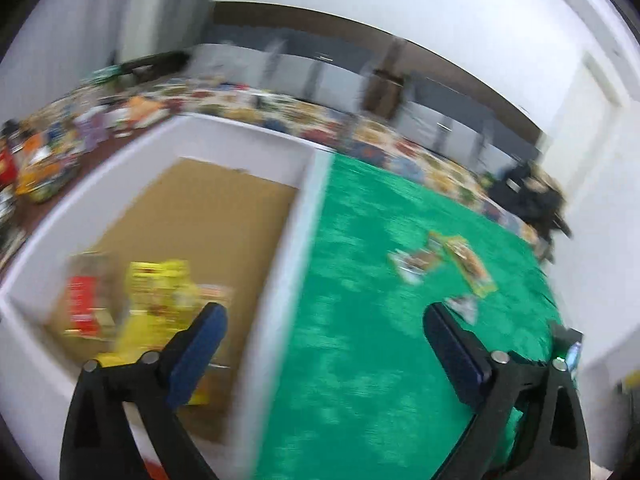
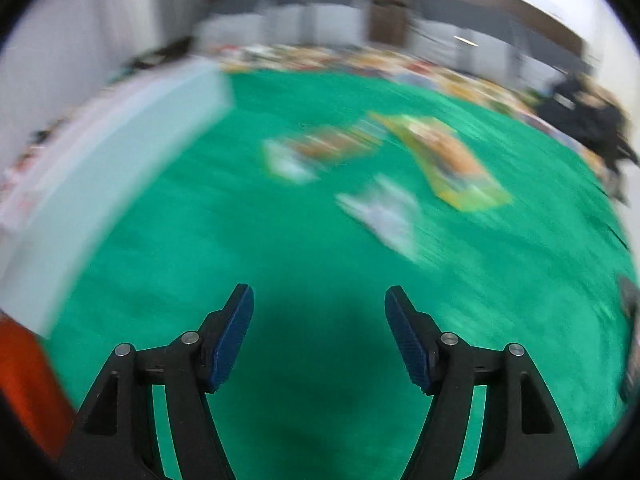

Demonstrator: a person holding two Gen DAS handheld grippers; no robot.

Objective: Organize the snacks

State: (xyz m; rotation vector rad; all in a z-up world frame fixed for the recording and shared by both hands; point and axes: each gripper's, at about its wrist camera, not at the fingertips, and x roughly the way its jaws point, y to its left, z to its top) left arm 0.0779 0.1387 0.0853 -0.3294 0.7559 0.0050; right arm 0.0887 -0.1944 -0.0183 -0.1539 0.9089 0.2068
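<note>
2 grippers, left (image 1: 324, 312) and right (image 2: 319, 294), wide apart, empty; perhaps 3 blurred packets (image 2: 384, 210).

Both rigs look like twins. The left black plastic hand-held gripper (image 1: 322, 322) has two chunky angled fingers, each tipped with a flat dark-blue textured pad (image 1: 196, 354), plus round silver pivot pins at the knuckles and triangular cut-outs in the black arms lower down. The right black plastic hand-held gripper (image 2: 319, 308) has the same build: blue ribbed pads (image 2: 232, 340), silver pins, matte black linkages.
</note>
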